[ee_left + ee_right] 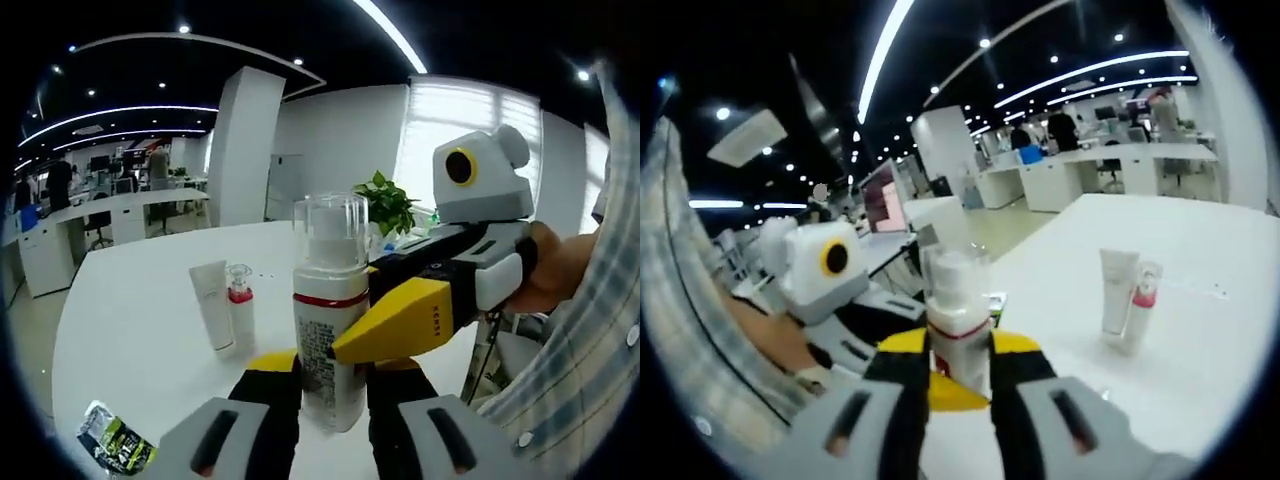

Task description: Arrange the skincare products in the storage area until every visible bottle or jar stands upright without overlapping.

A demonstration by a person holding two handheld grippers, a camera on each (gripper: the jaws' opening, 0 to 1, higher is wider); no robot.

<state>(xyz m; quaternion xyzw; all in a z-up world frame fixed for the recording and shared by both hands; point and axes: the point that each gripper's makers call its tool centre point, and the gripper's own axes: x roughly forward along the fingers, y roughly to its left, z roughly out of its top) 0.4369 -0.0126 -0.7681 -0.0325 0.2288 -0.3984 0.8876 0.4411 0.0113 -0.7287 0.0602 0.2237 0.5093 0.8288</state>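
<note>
Both grippers are on the same pump bottle. My left gripper has its black-and-yellow jaws closed in on the lower body of that bottle, one jaw on each side of it, in the left gripper view. My right gripper does the same from the opposite side: in the right gripper view its jaws pinch the bottle just under the red band. In the left gripper view the right gripper comes in from the right, its yellow tip laid against the bottle's side below the red band, with a hand in a checked sleeve behind it. In the right gripper view the left gripper shows at the left with its white body.

I see the bottle upright, white with a red ring and a clear cap on top, printed text down its front. Whether its base touches the white table I cannot tell, since the jaws hide it.

Further back on the table stand a white tube and, just beside it, a small bottle with a red collar and clear cap, both upright; they are near but apart from the held bottle. A green-and-black sachet lies flat at the table's near edge. A potted green plant stands behind the bottle.
</note>
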